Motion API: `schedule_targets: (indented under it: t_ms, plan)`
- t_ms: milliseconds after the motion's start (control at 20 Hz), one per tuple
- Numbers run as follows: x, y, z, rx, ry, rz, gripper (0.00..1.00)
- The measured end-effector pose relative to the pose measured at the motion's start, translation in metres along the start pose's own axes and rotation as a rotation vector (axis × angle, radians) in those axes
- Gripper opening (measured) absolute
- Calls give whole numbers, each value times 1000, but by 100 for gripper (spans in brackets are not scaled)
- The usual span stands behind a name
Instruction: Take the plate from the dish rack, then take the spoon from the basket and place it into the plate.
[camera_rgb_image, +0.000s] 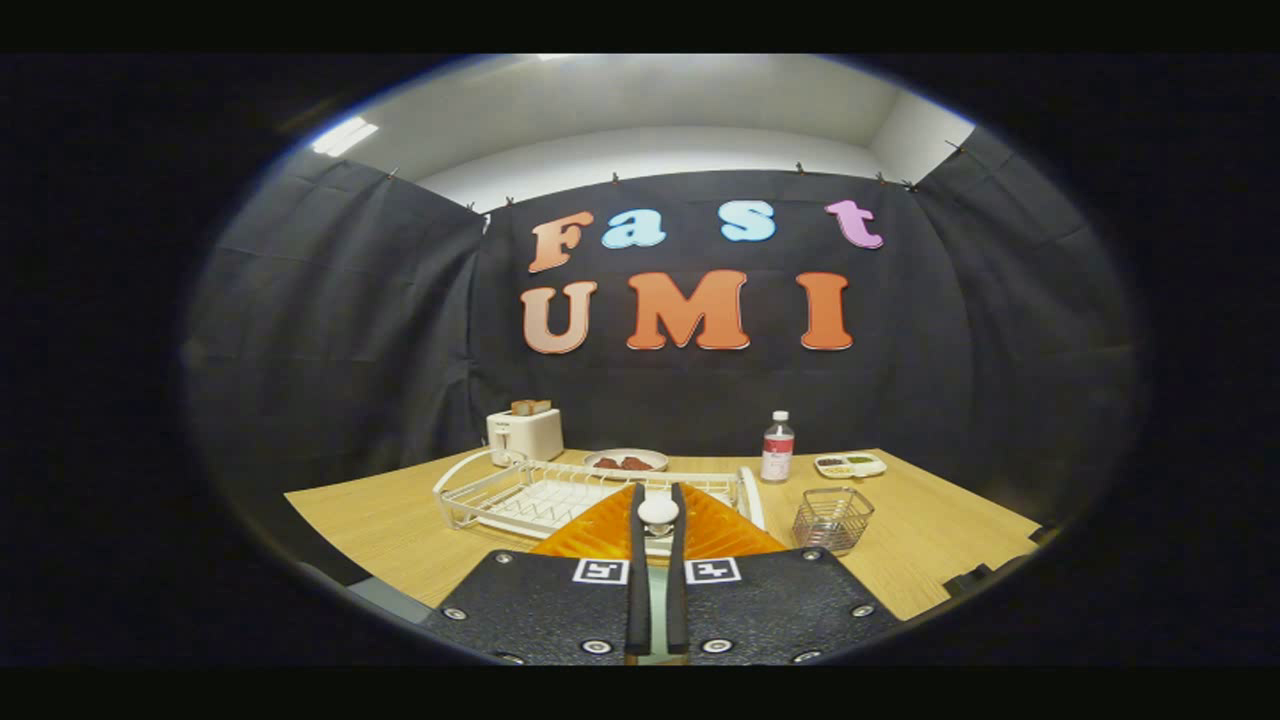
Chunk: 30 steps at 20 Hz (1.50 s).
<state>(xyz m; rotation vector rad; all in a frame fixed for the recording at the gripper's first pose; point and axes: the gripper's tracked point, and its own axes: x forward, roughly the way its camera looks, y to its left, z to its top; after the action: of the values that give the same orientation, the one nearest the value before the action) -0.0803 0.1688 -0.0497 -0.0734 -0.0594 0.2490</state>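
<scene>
At lower centre the tongs (657, 515) are clenched on the white spoon (657, 511), above the orange plate (600, 530) lying before the dish rack (520, 495). Placing is in hand; next they must lower and release.

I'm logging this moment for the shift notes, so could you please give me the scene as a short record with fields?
gripper: gripper shut on the spoon, its white bowl end at the fingertips
plate: orange plate on the table, just under and ahead of the fingers
dish rack: white wire dish rack beyond the plate, no plate in it
basket: wire basket beside the plate, no spoon seen in it
background: toaster, dish of food, bottle, small tray
stage: spoon not yet released into plate
</scene>
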Motion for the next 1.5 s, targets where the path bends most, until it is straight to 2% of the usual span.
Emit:
schedule_targets:
  t_ms: [200, 450, 750, 950, 1200, 1350, 1400, 1450, 1500]
  plan:
    - [-2, 26, -32, 22, 46, 62, 6]
    - [2, 31, -61, -22, 58, 66, 6]
    - [5, 34, -90, -14, 94, 86, 7]
    - [5, 31, -100, -20, 114, 78, 12]
    - [4, 27, -127, -57, 223, 63, 21]
    - [2, 30, -125, -57, 220, 83, 47]
    - [1, 30, -123, -60, 216, 82, 64]
    - [2, 27, -122, -65, 214, 76, 72]
    - [2, 24, -122, -69, 217, 70, 87]
